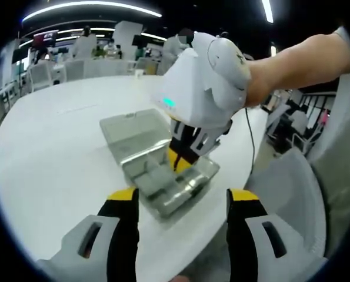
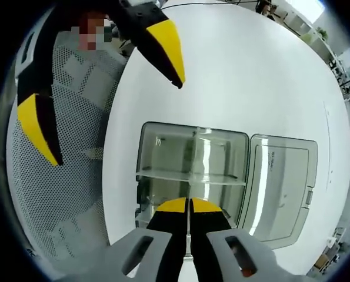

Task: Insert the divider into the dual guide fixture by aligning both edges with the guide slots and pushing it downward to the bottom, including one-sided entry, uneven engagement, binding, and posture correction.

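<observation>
Left gripper: in the left gripper view the left gripper (image 1: 182, 202) had its two yellow-tipped jaws spread wide apart with nothing between them, held above the near edge of the table (image 1: 51, 153). In the right gripper view it (image 2: 113, 97) came in from the upper left, jaws likewise splayed, over the table's edge and a mesh chair (image 2: 63, 194).

Right gripper: in the right gripper view the right gripper (image 2: 189, 204) had its jaws pressed together on a thin clear divider (image 2: 189, 220), seen edge-on as a pale line between the yellow tips. In the left gripper view it (image 1: 179, 160) reached down from the upper right, in a person's hand (image 1: 263, 76), its tips inside the box.

Divider: pinched between the right jaws, standing upright over the near part of the box; whether its edges sat in the slots could not be told.

Box: a clear grey plastic box (image 2: 163, 158) lay open on the table, its hinged lid (image 2: 280, 188) flat beside it. A clear partition (image 2: 192, 174) already crossed the box from side to side.

Table: white and round, bare around the box.

Background: other tables and chairs under strip lights, too blurred to tell apart.
</observation>
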A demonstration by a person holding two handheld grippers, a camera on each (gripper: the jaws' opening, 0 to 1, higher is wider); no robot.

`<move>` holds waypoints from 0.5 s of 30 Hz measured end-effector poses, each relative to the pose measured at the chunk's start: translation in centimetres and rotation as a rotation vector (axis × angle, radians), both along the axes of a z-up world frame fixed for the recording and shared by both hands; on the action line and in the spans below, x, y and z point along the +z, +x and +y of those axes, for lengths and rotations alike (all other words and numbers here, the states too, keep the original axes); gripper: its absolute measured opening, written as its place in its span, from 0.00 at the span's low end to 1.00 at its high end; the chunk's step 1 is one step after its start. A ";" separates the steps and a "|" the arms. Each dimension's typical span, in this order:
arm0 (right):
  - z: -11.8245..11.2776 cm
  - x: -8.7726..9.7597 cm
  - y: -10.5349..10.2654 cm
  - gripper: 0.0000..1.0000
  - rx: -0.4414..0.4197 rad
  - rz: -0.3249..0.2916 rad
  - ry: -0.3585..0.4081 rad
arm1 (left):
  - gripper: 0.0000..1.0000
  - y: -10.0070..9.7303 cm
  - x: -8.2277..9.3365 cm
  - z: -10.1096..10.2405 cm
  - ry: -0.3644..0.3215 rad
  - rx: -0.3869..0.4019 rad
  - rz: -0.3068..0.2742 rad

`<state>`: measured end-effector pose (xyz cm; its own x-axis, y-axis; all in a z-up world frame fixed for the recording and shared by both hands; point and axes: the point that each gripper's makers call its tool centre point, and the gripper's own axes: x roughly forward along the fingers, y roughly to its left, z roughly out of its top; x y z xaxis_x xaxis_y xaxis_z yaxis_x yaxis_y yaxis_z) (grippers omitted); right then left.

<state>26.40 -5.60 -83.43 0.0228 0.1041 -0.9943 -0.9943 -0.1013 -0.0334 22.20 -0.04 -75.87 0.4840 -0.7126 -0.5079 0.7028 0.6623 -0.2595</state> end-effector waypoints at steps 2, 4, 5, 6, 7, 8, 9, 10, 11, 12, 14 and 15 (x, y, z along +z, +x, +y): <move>0.0 0.0 0.1 0.00 -0.011 0.004 0.006 | 0.58 0.0 0.0 0.0 0.001 -0.001 0.000; -0.1 -0.1 0.2 0.00 -0.034 0.008 0.016 | 0.58 0.0 0.0 0.0 0.002 -0.002 0.000; -0.1 0.0 0.2 0.00 -0.041 0.007 0.019 | 0.58 0.0 -0.1 0.0 0.003 -0.003 0.001; -0.1 0.0 0.2 0.00 -0.045 0.006 0.023 | 0.58 0.0 -0.1 0.0 0.004 -0.003 0.001; -0.1 0.0 0.2 0.00 -0.047 0.005 0.025 | 0.58 -0.1 0.0 0.0 0.005 -0.004 0.002; -0.1 0.0 0.2 0.00 -0.050 0.005 0.029 | 0.58 -0.1 0.0 0.0 0.007 -0.005 0.002; -0.1 0.0 0.2 0.00 -0.054 0.006 0.032 | 0.58 -0.2 0.0 0.0 0.008 -0.006 0.002; -0.1 0.0 0.2 0.00 -0.063 0.007 0.037 | 0.58 -0.2 0.0 0.0 0.009 -0.007 0.003; -0.2 0.0 0.2 0.00 -0.066 0.007 0.043 | 0.58 -0.2 0.0 0.0 0.009 -0.007 0.003; -0.2 0.1 0.2 0.00 -0.068 0.007 0.048 | 0.58 -0.2 0.0 0.0 0.011 -0.008 0.003; -0.2 0.1 0.2 0.00 -0.080 0.008 0.056 | 0.58 -0.2 0.1 0.0 0.012 -0.009 0.002; -0.2 0.1 0.2 0.00 -0.081 0.008 0.062 | 0.58 -0.2 0.1 -0.1 0.012 -0.010 0.003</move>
<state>26.61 -5.78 -83.32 0.0258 0.1639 -0.9861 -0.9994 -0.0188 -0.0293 21.95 -0.11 -75.78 0.4757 -0.7111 -0.5177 0.7086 0.6585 -0.2535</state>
